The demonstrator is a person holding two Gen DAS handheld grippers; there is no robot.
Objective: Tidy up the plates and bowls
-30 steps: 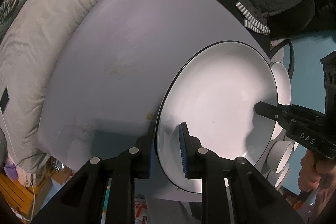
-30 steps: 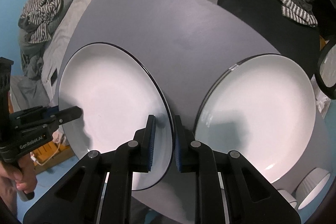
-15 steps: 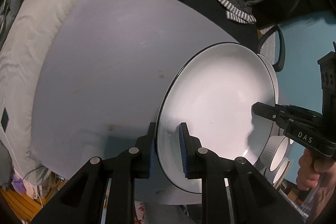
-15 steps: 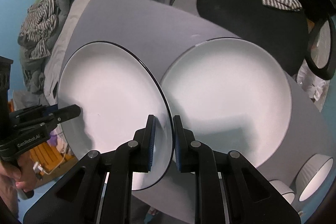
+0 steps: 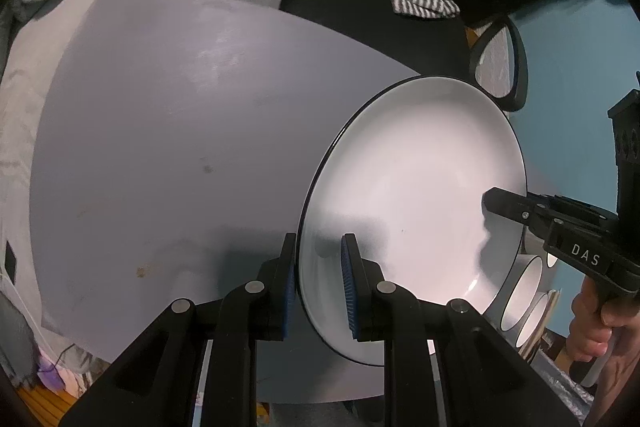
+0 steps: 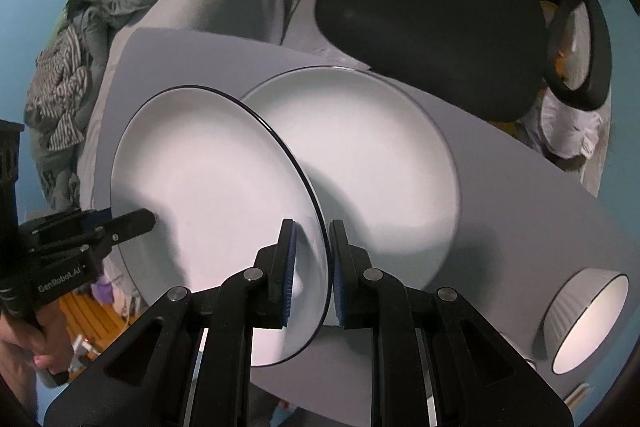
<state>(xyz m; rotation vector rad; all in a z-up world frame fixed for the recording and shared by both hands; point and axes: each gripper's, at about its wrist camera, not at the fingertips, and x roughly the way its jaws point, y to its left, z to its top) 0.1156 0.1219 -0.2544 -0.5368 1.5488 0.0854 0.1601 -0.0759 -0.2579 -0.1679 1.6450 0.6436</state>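
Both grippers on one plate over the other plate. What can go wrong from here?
1. The held plate is pinched only at its rim, left gripper and right gripper on opposite edges; uneven motion could twist it loose.
2. It hangs tilted above the second plate on the table; a drop or a hard landing might chip both.
3. The bowl lies close by at the table edge; a wide swing might knock it.

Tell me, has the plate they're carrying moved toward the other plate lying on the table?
Yes. In the right wrist view the held plate now overlaps the plate on the table, which a second ago lay clear to its right with bare table between them.
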